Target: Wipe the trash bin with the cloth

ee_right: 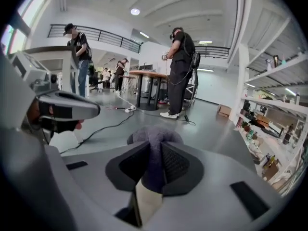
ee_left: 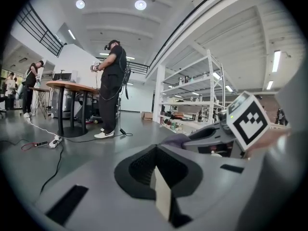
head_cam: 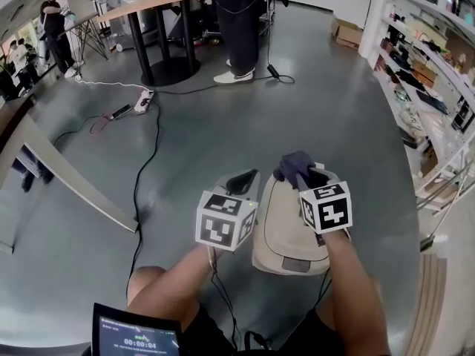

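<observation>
Trash bin: stood on the floor, under the right fingers and just right of the left ones; its long axis runs toward the person.
Cloth: bunched ahead of the right fingertips, over the bin's far end; contact cannot be told.
Right gripper: fingers clamped on the cloth; judged the nearer to the bin's top.
Left gripper: fingers pressed together, nothing between.
Coming move: a downward press is judged needed.
</observation>
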